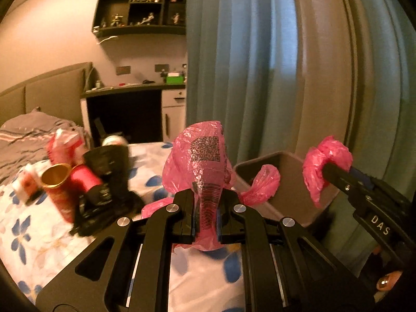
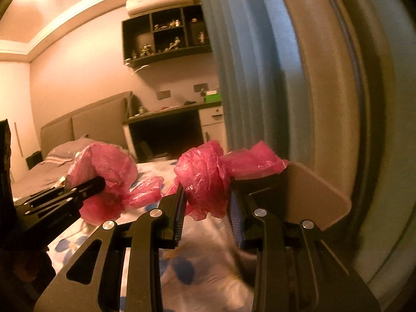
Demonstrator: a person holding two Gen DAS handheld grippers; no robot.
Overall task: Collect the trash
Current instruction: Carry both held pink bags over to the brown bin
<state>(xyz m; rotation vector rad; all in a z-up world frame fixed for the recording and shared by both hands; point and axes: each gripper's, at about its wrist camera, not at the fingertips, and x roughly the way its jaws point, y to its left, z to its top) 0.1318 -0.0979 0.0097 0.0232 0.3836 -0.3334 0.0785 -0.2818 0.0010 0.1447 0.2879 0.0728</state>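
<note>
I am holding a pink plastic bag point(image 1: 205, 156) stretched between my two tools, so that its mouth can be spread over the brown bin point(image 1: 283, 182) that is standing on the bed point(image 1: 52, 239) just beyond them. My left tool point(image 1: 206, 208) is squeezed nearly closed on a bunched fold of the bag, the printed part sticking up above the jaws. My right tool point(image 2: 206, 200) is standing partly open, its jaws pressing on a thicker wad of the same bag, and in the left view it is coming in from the right with the plastic wrapped over its tip. I am gripping two separate edges, I judge, because the film is thin and limp and needs tension from both sides to open as a liner; it looks likely to slip or tear if I pull unevenly. The trash point(image 1: 85, 182) is lying in a heap on the flowered bedspread to the left of the left tool, well apart from the bin: a red can with a gold mouth, a black container, red and white wrappers. A blue curtain point(image 1: 247, 65) is hanging close behind the bin and could catch the bag. Farther back are a pillow point(image 1: 31, 130), a dark counter point(image 1: 135, 88) with small clutter and a wall shelf point(image 1: 140, 7) of figurines, none of them in my way.
</note>
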